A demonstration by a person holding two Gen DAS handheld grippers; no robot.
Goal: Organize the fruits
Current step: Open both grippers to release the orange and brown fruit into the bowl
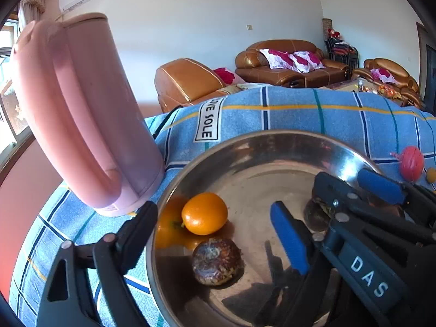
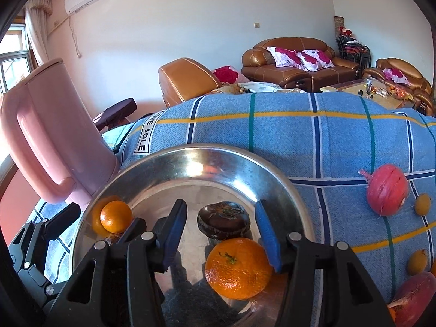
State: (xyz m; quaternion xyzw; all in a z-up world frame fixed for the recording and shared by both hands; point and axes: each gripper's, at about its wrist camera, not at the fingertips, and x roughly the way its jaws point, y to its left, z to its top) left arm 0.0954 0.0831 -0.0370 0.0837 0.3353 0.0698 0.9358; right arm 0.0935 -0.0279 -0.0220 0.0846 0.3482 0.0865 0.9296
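A steel bowl (image 2: 275, 174) sits on the blue plaid cloth. In it lie a small orange (image 2: 115, 216), a dark brown fruit (image 2: 223, 219) and a bigger orange (image 2: 238, 268). My right gripper (image 2: 222, 237) is open over the bowl, its blue pads either side of the bigger orange and not touching it. In the left wrist view the bowl (image 1: 272, 139) holds the small orange (image 1: 204, 213) and a dark round fruit (image 1: 217, 261). The right gripper (image 1: 335, 201) reaches in from the right. Only one black finger (image 1: 139, 234) of my left gripper shows, outside the bowl's left rim.
A pink kettle (image 1: 81, 114) stands left of the bowl, close to the rim. Right of the bowl on the cloth lie a pink-red round vegetable (image 2: 387, 193), small yellow fruits (image 2: 422, 203) and another red one (image 2: 414, 297). Brown sofas stand behind the table.
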